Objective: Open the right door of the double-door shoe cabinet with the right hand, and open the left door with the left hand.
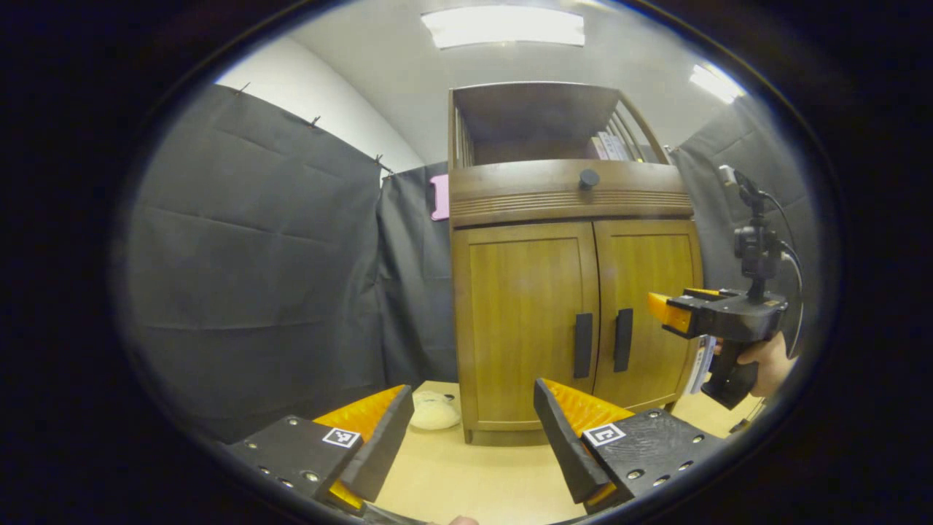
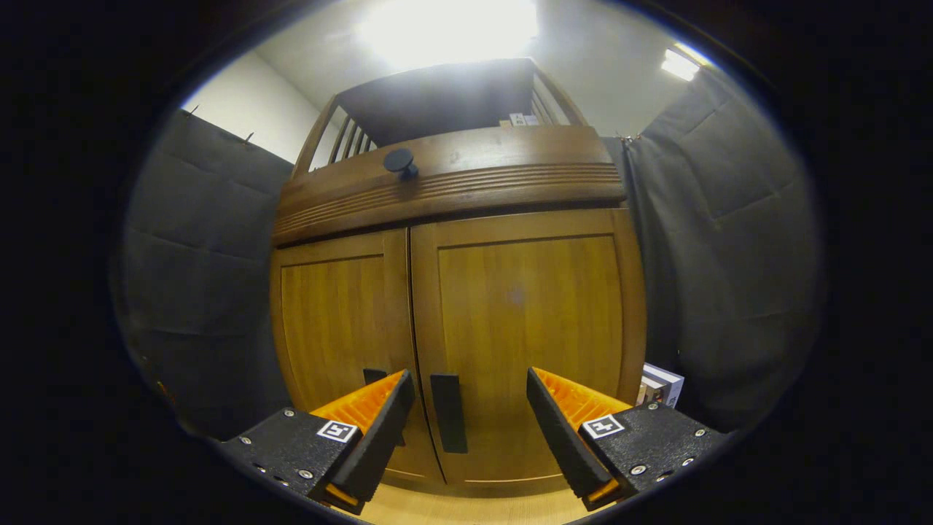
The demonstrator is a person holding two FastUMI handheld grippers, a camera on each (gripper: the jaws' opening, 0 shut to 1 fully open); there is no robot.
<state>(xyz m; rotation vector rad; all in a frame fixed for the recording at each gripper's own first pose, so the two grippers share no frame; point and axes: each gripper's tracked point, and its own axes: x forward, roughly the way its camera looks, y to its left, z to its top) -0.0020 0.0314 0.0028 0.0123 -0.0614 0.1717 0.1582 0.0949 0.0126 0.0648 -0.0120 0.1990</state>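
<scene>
Your right gripper (image 2: 470, 419) has its fingers spread wide with nothing between them but air. In the right gripper view they frame the dark vertical handle (image 2: 448, 413) of the right door (image 2: 525, 321), which sits just ahead of the gap, not touched. The left door's handle (image 2: 375, 376) peeks out just above your left-hand finger in that view. Both doors are shut, meeting at the centre seam.

Your left gripper (image 1: 470, 430) is likewise wide open and holds nothing. In the left gripper view it hangs back from the shoe cabinet (image 1: 568, 197), over the pale wooden floor (image 1: 466, 474). Beyond its fingers you see the left door (image 1: 521, 313) and its handle (image 1: 582, 345), closed, well apart from the fingertips.

Farther off in that view, your right gripper (image 1: 667, 310) and the hand (image 1: 765, 361) holding it reach in from the right, near the right door's front.

Above the doors runs a drawer front with a round dark knob (image 1: 588, 178), and an open slatted shelf on top holds a few books (image 1: 609, 146). A small whitish object (image 1: 434, 412) lies on the floor beside the cabinet's left foot.
</scene>
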